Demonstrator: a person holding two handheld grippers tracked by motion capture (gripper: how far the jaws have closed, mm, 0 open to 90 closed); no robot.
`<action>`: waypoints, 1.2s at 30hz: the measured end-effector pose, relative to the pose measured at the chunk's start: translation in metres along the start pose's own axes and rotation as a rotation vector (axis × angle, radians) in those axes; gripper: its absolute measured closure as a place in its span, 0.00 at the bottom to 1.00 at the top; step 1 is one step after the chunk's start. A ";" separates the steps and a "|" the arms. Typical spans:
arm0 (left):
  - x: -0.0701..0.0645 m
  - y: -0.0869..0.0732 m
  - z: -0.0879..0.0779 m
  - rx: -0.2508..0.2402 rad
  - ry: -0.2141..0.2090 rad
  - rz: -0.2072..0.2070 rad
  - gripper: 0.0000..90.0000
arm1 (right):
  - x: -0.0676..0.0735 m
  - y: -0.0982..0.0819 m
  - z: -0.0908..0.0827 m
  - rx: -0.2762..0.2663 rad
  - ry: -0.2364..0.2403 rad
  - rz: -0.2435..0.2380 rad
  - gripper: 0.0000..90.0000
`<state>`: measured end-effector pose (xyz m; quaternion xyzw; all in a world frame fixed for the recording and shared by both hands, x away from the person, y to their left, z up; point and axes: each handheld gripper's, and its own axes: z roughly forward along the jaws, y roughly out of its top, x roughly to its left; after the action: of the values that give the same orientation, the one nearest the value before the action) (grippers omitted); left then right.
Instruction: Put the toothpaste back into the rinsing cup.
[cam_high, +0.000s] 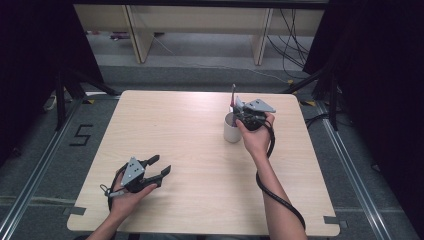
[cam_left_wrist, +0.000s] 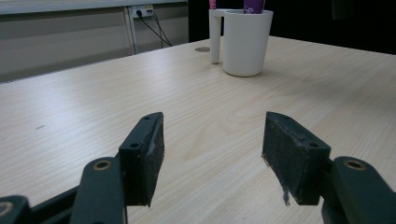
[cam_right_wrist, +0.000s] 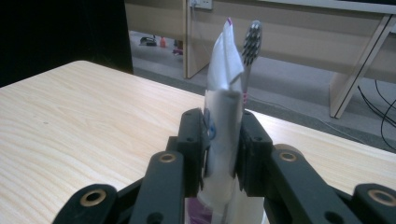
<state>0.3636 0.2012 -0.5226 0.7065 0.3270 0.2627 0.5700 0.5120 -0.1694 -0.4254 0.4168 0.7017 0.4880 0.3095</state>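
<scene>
Between matte-black right gripper (cam_right_wrist: 223, 154) pads — crinkled white tube (cam_right_wrist: 223, 126)

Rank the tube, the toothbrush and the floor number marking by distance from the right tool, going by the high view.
1. Tube: between the right tool's jaws, over the cup.
2. Toothbrush: stands in the cup, just behind the tool.
3. Number marking: on the floor off the table's left edge, farthest by a wide margin.
</scene>
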 end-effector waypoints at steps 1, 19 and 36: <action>0.000 0.000 0.000 -0.001 0.000 -0.001 0.43 | 0.000 0.000 0.000 0.000 0.001 -0.004 0.83; 0.000 -0.001 0.001 -0.014 -0.007 -0.004 0.43 | 0.000 0.002 -0.003 0.030 0.008 0.035 0.53; 0.000 0.000 0.000 0.001 0.004 -0.001 0.43 | -0.003 -0.023 -0.047 0.114 0.040 0.025 0.42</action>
<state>0.3638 0.2007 -0.5226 0.7061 0.3287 0.2635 0.5692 0.4676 -0.1964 -0.4314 0.4326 0.7291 0.4593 0.2652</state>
